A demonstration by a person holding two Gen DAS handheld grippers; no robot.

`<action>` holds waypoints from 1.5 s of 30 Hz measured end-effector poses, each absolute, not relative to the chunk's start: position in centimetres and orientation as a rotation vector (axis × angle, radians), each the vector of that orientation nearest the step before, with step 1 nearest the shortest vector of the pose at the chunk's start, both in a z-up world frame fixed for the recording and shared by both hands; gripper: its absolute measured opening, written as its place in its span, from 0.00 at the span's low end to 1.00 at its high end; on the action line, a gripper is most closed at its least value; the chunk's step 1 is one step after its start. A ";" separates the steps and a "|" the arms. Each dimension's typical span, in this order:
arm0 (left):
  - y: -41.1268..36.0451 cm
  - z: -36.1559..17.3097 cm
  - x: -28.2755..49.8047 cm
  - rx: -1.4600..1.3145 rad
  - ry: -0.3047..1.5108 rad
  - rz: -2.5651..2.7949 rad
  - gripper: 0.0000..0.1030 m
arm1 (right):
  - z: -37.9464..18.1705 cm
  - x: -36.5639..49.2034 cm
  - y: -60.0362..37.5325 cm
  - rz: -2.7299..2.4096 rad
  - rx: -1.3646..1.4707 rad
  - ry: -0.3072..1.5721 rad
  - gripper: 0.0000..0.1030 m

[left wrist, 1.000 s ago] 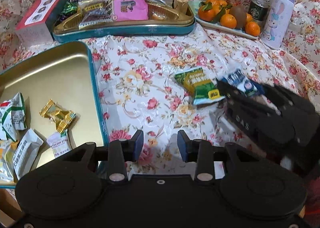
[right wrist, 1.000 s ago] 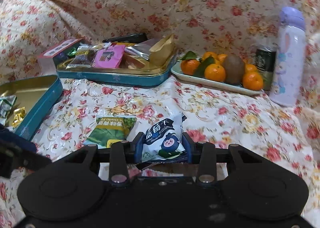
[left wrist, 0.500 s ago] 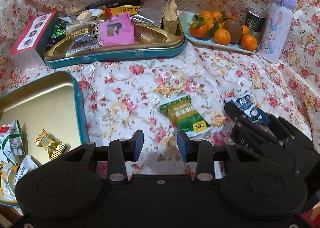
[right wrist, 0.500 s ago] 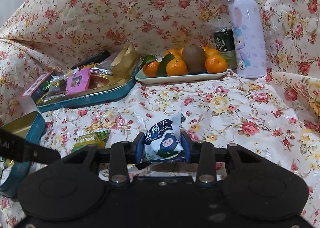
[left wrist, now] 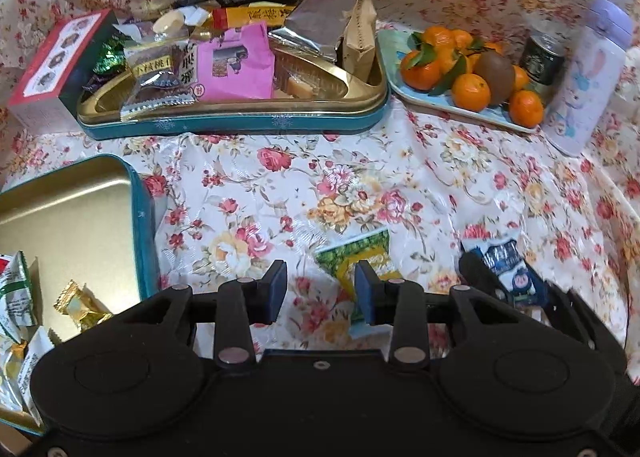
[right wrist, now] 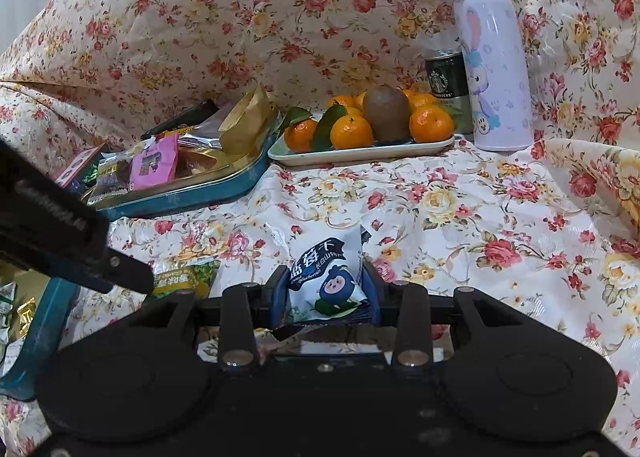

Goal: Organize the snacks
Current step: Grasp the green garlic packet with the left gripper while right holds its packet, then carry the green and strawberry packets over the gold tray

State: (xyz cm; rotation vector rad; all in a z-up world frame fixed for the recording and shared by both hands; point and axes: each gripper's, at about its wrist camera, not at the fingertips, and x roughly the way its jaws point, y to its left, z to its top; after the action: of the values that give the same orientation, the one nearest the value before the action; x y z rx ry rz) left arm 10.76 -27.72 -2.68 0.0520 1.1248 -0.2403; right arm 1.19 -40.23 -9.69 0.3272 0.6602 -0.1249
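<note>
Gold tin, left wrist view [left wrist: 136, 217]: seen at the left edge of the frame; small wrapped snacks [left wrist: 80, 303] are held in its lower part, the rest of its gold floor is bare.
Snack-filled tin [left wrist: 240, 123]: placed at the upper left, heaped with packets, a pink packet [left wrist: 236, 65] among them; a red-edged box [left wrist: 44, 69] is set against its left end.
Left gripper [left wrist: 320, 291]: shown at lower centre with its jaws parted and nothing between them; no pad is pressed on anything. It is held above the floral cloth [left wrist: 400, 177].
Green packet [left wrist: 360, 257]: lying flat on the cloth, partly hidden behind the left gripper's right-hand finger; whether it is touched cannot be told.
Blueberry packet, left wrist view [left wrist: 506, 269]: seen at lower right, clamped by the right gripper [left wrist: 508, 281].
Fruit tray [left wrist: 390, 53]: placed at upper right, loaded with oranges and a kiwi; a dark can [left wrist: 546, 61] and a lilac bottle [left wrist: 584, 85] are stood just beyond it.
Right gripper, own view [right wrist: 325, 297]: jaws closed part-way onto the blueberry packet [right wrist: 324, 277], which is pinched upright between both pads, just above the cloth.
Green packet, right wrist view [right wrist: 184, 277]: lying to the left of the held packet, under the tip of the left gripper [right wrist: 132, 277].
</note>
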 end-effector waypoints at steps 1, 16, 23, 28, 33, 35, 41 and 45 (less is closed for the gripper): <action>-27.9 -2.7 11.0 0.041 1.133 -0.243 0.45 | -9.7 1.2 -40.3 -0.125 0.335 0.659 0.38; -31.1 -3.3 11.1 0.125 1.119 -0.247 0.50 | -9.7 1.1 -40.4 -0.126 0.357 0.654 0.38; -31.1 -3.8 11.1 0.136 1.134 -0.234 0.50 | -9.7 1.1 -40.4 -0.125 0.360 0.653 0.38; -31.2 -4.4 11.1 0.131 1.145 -0.253 0.42 | -9.7 1.1 -40.4 -0.124 0.363 0.652 0.38; -30.7 -3.6 10.2 0.124 1.103 -0.268 0.40 | -9.7 1.1 -40.4 -0.124 0.368 0.651 0.38; -30.2 -2.8 9.5 0.130 1.079 -0.275 0.40 | -9.7 1.1 -40.4 -0.123 0.369 0.651 0.38; -26.8 -0.4 7.9 0.112 1.030 -0.277 0.40 | -9.8 1.1 -40.5 -0.123 0.371 0.650 0.38; -23.4 0.3 7.0 0.105 0.999 -0.251 0.40 | -9.7 1.1 -40.4 -0.125 0.366 0.652 0.38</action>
State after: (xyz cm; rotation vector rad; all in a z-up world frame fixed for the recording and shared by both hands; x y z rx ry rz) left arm 7.03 -23.39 0.34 0.1046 0.9989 -0.2507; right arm 1.09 -40.44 -9.73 0.3663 0.6517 -0.1249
